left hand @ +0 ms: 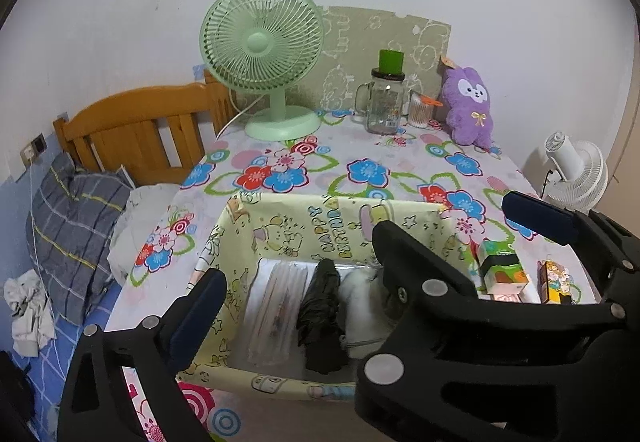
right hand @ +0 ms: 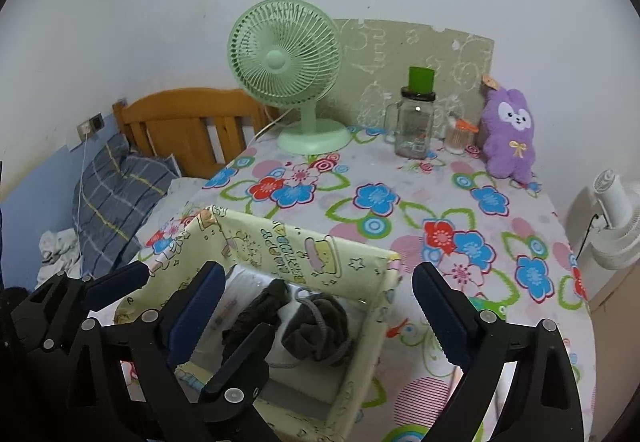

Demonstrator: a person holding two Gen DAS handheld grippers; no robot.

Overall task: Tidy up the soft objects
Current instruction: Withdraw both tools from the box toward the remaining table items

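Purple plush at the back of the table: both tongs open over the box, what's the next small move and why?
Probably send the right tongs toward the purple plush. Both tongs stand open and empty; the left tongs are open too. The box already holds dark soft items, while the plush sits outside it by the wall.

Each gripper is a black plastic frame with cut-out openings and round silver rivets at its pivots. The left gripper (left hand: 296, 284) carries dark navy pads on its fingers (left hand: 200, 316). The right gripper (right hand: 320, 316) has matching navy pads (right hand: 440, 316) with serrated inner edges.
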